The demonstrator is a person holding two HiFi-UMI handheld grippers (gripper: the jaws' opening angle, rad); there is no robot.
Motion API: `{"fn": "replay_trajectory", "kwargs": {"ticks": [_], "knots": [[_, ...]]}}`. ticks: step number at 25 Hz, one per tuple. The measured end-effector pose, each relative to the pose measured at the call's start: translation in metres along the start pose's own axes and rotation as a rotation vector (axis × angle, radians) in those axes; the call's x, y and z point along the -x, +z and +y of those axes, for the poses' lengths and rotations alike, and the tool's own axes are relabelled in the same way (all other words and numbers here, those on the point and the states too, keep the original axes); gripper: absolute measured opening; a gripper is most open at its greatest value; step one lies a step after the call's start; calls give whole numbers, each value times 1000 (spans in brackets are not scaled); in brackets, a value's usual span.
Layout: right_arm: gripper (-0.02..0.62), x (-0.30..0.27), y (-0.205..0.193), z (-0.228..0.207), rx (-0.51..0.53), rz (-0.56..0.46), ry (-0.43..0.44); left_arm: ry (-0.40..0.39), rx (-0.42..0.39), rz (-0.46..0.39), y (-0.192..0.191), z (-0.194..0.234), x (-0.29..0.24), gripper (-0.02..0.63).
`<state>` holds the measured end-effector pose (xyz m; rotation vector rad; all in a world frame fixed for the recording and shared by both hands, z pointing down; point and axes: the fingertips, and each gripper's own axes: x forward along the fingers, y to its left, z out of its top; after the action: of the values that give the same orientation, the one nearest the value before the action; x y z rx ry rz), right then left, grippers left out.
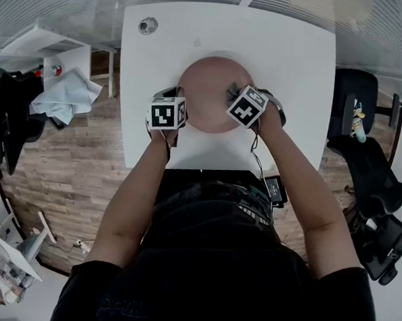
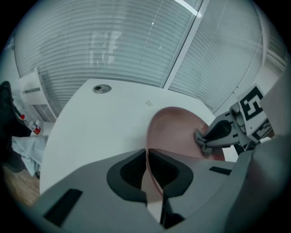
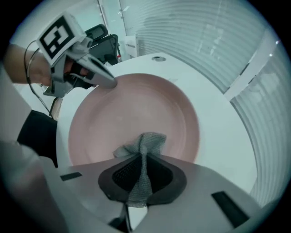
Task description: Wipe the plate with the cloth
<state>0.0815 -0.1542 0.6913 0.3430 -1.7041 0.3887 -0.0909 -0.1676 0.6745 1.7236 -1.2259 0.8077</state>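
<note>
A white square bench (image 1: pixel 292 73) stands on a wood-plank floor (image 1: pixel 67 172) in an office walled with pale slatted blinds (image 2: pixel 113 41). Black office chairs (image 1: pixel 371 178) sit to its right, and a round metal grommet (image 1: pixel 148 25) is set near its far left corner. A pink round plate (image 1: pixel 209 87) lies at the bench's middle. The left claw (image 2: pixel 146 166) is clamped on the plate's near left rim. The right claw (image 3: pixel 142 175) is closed on a grey mesh cloth (image 3: pixel 148 141), whose bunched end rests on the plate's inner face by the right rim, across from the left claw
</note>
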Motion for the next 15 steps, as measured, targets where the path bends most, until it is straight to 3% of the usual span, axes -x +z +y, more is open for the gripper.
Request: {"fn": "replay_trajectory", "kwargs": {"ticks": [3,7,11,15], "knots": [[46,0,23,-25,1,-47,-64,1,2,0,1,0,1,32],[44,-3,68,-34,11,-141,-84,-1,12,-3,0,0,0,31],[44,-7,105,-10,55,-207,-47,0,24,-3,0,0,0,31],[44,-12,114,34,117,-231,22,-1,35,-7,-1,1,-1,31]]}}
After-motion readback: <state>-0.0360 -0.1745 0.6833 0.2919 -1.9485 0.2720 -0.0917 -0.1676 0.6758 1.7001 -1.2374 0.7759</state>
